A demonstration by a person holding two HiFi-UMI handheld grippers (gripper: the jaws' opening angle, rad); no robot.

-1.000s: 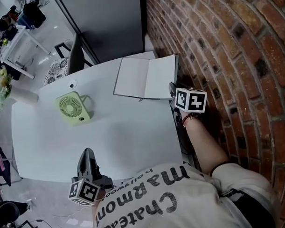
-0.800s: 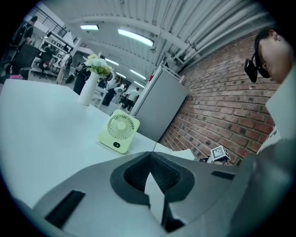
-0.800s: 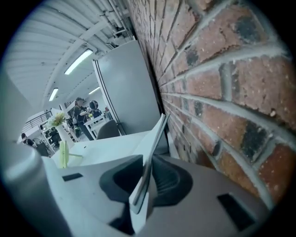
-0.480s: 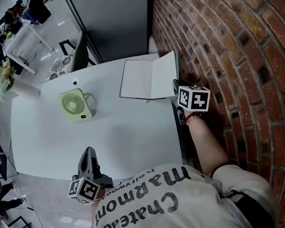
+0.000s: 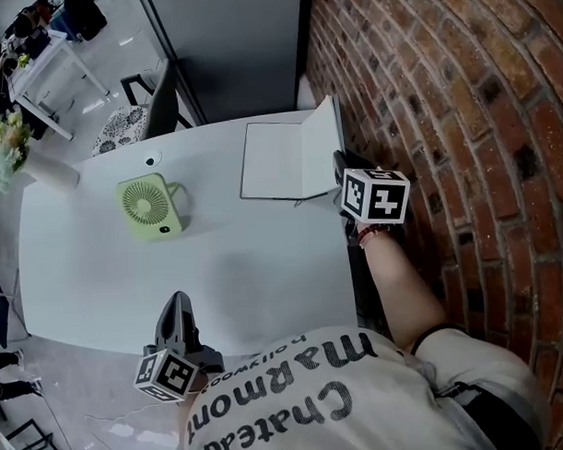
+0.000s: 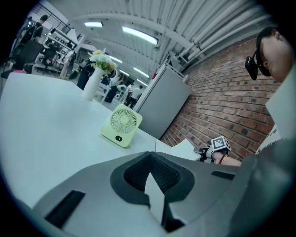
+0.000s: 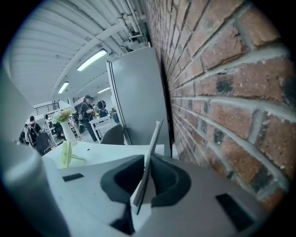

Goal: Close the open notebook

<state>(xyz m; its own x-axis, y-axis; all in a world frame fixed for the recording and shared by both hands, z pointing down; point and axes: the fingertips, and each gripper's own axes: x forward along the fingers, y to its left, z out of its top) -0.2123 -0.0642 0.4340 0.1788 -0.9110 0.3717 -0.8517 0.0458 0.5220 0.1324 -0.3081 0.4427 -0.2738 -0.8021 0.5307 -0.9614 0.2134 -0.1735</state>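
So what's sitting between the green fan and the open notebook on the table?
Nothing: in the head view, only bare white table separates the fan from the notebook.

The only readable words stand on the person's light shirt (image 5: 296, 385), at the near edge of the head view, printed in dark letters and seen upside down: "Chateau" in large letters, "Marmon" beyond it with its end running out of sight to the left, and a small "hollywood" farthest from the person. The right gripper's cube (image 5: 375, 196) and the left gripper's cube (image 5: 165, 378) carry black-and-white square markers, without letters.
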